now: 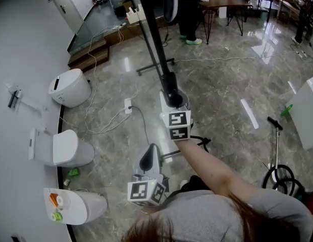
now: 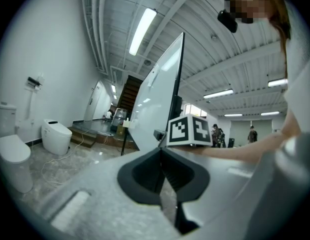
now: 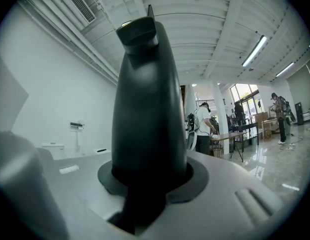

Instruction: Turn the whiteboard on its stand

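Observation:
In the head view the whiteboard [image 1: 154, 34] shows edge-on as a long black bar that slants down from the top. My right gripper [image 1: 172, 101] sits at its lower end, with the person's bare arm stretched out to it. In the right gripper view the board's rounded black edge [image 3: 147, 109] fills the space between the jaws and the right gripper [image 3: 147, 179] is shut on it. My left gripper [image 1: 149, 160] hangs lower and nearer the person, apart from the board. The left gripper view looks up at the white panel [image 2: 157, 104]; the left gripper [image 2: 165, 171] is shut with nothing in it.
Three white toilets [image 1: 70, 87] [image 1: 60, 147] [image 1: 75, 205] line the left wall, with white cables [image 1: 103, 122] on the floor beside them. The stand's foot [image 1: 154, 67] lies behind the board. A black-handled cart [image 1: 275, 150] and a white box [image 1: 305, 112] are at right. A person [image 1: 187, 9] stands by a table [image 1: 232, 1].

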A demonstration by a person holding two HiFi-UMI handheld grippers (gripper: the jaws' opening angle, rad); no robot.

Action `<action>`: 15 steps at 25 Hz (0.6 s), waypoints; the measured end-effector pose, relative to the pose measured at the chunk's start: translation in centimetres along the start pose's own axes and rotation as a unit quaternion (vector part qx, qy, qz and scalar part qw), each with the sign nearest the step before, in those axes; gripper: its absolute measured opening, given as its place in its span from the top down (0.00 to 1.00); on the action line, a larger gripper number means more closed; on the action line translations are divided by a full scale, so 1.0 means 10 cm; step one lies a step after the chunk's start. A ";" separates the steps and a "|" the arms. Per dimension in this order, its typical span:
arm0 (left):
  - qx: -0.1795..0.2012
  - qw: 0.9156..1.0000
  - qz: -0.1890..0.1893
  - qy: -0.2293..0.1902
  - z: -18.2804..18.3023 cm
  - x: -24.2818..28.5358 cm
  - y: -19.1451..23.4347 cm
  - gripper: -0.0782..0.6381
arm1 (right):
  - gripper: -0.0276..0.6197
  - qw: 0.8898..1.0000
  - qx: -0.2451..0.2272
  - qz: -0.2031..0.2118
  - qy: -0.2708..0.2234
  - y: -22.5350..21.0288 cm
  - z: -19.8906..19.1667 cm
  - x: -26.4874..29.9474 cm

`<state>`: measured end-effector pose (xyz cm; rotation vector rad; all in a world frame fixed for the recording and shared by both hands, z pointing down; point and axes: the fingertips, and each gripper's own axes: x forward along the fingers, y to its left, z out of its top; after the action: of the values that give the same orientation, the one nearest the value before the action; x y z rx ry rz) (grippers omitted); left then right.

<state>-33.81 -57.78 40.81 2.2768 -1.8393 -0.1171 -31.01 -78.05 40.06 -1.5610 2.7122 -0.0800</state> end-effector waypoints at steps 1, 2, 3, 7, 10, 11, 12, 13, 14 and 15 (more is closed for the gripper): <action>-0.001 1.000 -0.002 0.001 -0.01 -0.01 0.00 0.89 | 0.78 1.000 0.000 -0.001 0.000 0.01 0.00 -0.02; -0.002 1.000 -0.002 0.002 -0.01 -0.02 0.00 0.89 | 0.78 1.000 0.000 -0.001 0.000 0.01 0.00 -0.04; -0.004 1.000 -0.002 0.002 -0.01 -0.04 0.00 0.89 | 0.78 1.000 0.000 -0.002 0.000 0.01 0.00 -0.06; 0.004 1.000 -0.008 0.005 -0.04 -0.09 0.01 0.89 | 0.79 1.000 -0.001 -0.005 -0.002 0.01 0.01 -0.14; 0.009 1.000 -0.013 0.007 -0.05 -0.10 0.00 0.89 | 0.79 1.000 -0.002 -0.005 -0.004 0.01 0.02 -0.19; 0.010 1.000 -0.015 0.008 -0.05 -0.10 -0.02 0.89 | 0.79 1.000 -0.002 -0.006 -0.003 0.01 0.01 -0.21; 0.010 1.000 -0.017 0.009 -0.06 -0.11 -0.04 0.89 | 0.79 1.000 -0.003 -0.006 -0.003 0.01 0.00 -0.24; 0.009 1.000 -0.019 0.010 -0.06 -0.11 -0.06 0.89 | 0.79 1.000 -0.003 -0.007 -0.002 0.01 0.00 -0.27; 0.008 1.000 -0.022 0.011 -0.06 -0.11 -0.07 0.89 | 0.79 1.000 -0.002 -0.007 -0.002 0.02 0.00 -0.29; 0.008 1.000 -0.025 0.012 -0.07 -0.11 -0.09 0.89 | 0.79 1.000 0.000 -0.006 -0.002 0.04 0.00 -0.30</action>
<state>-33.09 -56.44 41.19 2.3253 -1.7784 -0.0812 -29.87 -75.20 40.00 -1.5751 2.7007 -0.0755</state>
